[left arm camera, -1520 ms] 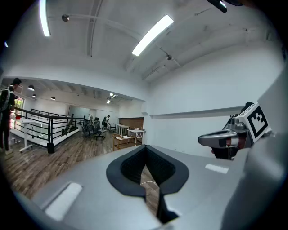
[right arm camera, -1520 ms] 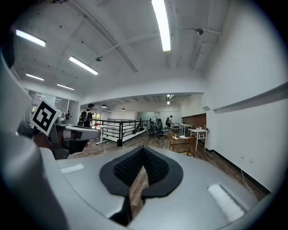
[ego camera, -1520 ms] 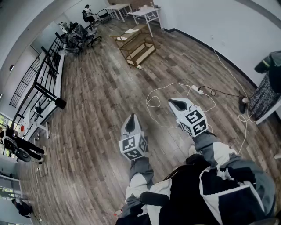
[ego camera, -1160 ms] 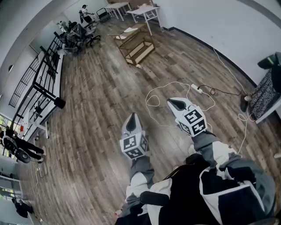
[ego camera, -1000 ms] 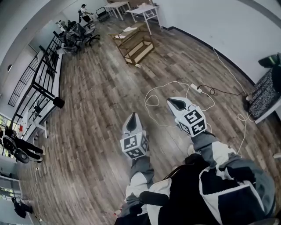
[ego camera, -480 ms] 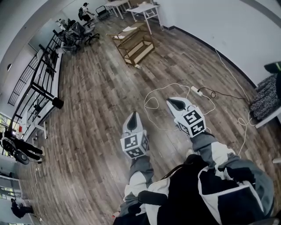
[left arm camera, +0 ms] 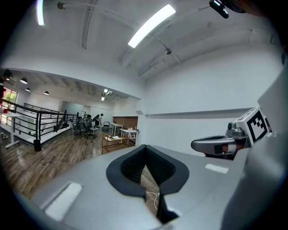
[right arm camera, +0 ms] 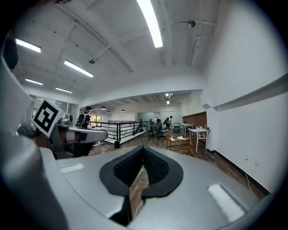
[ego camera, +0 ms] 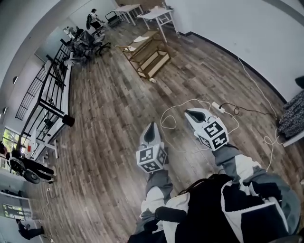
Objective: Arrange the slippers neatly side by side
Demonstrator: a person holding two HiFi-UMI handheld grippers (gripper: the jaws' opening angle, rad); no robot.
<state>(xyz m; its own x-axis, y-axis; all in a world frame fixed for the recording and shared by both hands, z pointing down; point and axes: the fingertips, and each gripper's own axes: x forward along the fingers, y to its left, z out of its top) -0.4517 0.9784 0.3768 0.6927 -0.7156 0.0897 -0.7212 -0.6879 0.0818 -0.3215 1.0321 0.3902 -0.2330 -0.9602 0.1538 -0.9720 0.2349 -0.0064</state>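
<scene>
We look out over a broad floor of grey-brown wooden planks (ego camera: 109, 123) that runs up to a plain white wall (ego camera: 247, 33). Near the far corner a low, open wooden rack (ego camera: 148, 54) stands on the planks, with white tables (ego camera: 159, 14) behind it. To the left, black office chairs (ego camera: 88, 40) cluster at the end of a long black metal railing (ego camera: 52, 90). A thin white cable (ego camera: 183, 109) loops across the floor to a white power strip (ego camera: 218, 106). Overhead, long strip lights (right arm camera: 150, 22) glow on a white ceiling (right arm camera: 112, 45).
</scene>
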